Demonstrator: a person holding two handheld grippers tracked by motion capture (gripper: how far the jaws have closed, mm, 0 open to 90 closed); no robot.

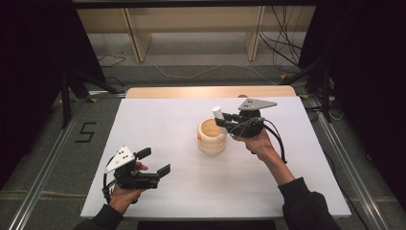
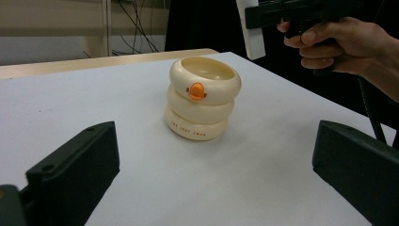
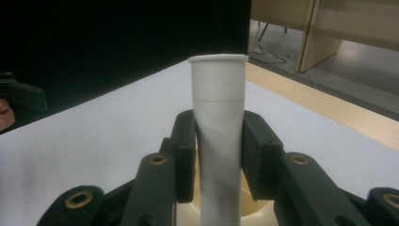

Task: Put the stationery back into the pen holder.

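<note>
High view: a cream container (image 1: pixel 212 136) shaped like three stacked rings stands near the middle of the white surface (image 1: pixel 182 158), with the right tool (image 1: pixel 223 119) at its 1 o'clock, raised just above the rim. That tool has its jaws closed on a white tube (image 1: pixel 217 113), held upright with its flanged end on top. In the right gripper view the tube (image 3: pixel 219 127) sits squeezed between both black pads, and its lower end hangs over the container's open mouth (image 3: pixel 251 209); whether it dips below the rim cannot be told. The left gripper view shows the container's hollow (image 2: pixel 205 70) pale and bare (an orange badge (image 2: pixel 196 91) marks the top ring's side, small lettering the bottom one). The left tool (image 1: pixel 154 162) is at 7 o'clock from the container, well apart, jaws spread wide and gripping nothing.
</note>
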